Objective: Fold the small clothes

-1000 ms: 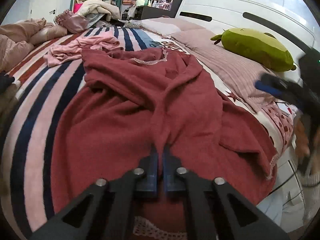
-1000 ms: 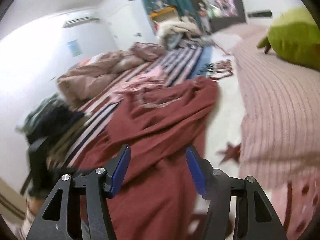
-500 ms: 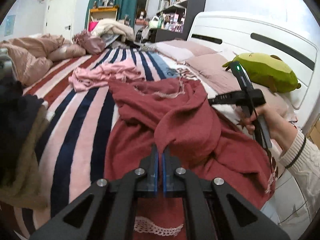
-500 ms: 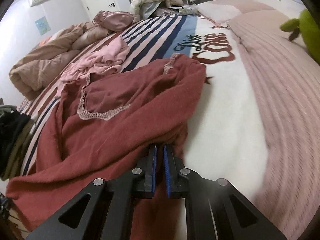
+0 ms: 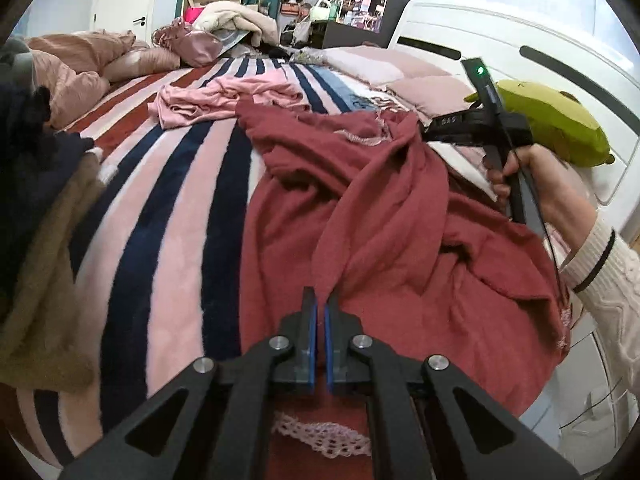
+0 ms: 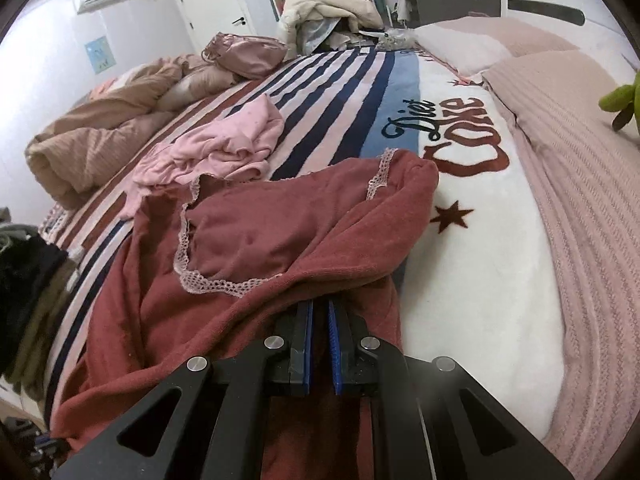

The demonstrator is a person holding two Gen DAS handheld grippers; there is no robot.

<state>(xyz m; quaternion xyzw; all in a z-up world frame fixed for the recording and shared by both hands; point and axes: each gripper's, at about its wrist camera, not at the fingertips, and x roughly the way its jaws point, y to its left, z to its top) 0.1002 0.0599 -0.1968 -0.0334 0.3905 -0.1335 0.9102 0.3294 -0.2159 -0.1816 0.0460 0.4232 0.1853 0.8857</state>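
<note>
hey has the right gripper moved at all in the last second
Yes. The right gripper came down from above the blanket and shut on the red garment.

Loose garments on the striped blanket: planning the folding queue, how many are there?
2: the red garment, pinched by both the left claw and right claw, and a pink garment crumpled beyond it. Side piles may hide more.

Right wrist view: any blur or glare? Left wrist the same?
Right wrist view: sharp on the red garment, a hazy smear low right by the claw, strong fisheye bend. Left wrist view: sharp too, headboard bright but not blown out, dark vignette at the corners.
</note>
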